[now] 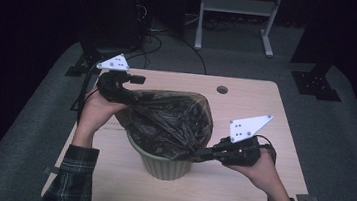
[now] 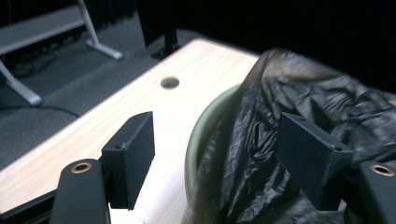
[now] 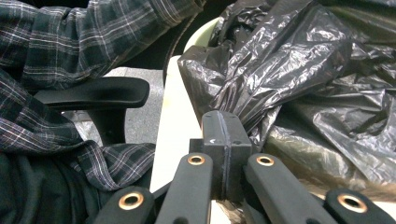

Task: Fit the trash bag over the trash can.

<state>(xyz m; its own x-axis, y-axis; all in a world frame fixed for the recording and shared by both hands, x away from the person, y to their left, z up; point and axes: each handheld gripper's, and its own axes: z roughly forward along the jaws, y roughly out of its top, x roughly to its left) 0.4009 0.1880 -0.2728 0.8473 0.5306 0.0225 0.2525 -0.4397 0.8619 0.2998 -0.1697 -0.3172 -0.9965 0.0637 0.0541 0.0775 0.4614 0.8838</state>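
Note:
A pale green bin (image 1: 164, 167) stands mid-table with a black plastic bag (image 1: 174, 120) bunched over its mouth. My left gripper (image 1: 134, 95) is at the bag's far left edge. In the left gripper view its jaws (image 2: 215, 126) stand apart; the bag (image 2: 303, 88) and the bin rim (image 2: 201, 126) lie between them, and the pads do not press on the film. My right gripper (image 1: 198, 155) is at the bin's near right side. In the right gripper view its jaws (image 3: 224, 121) are shut on a fold of the bag (image 3: 289, 56), which is pulled taut from the tips.
The wooden table (image 1: 266, 105) has a round cable hole (image 1: 222, 90) near its far edge. A white stand (image 1: 236, 6) and dark equipment legs sit on the floor behind. A black chair armrest (image 3: 93, 93) and plaid sleeves (image 3: 70, 28) are on the near side.

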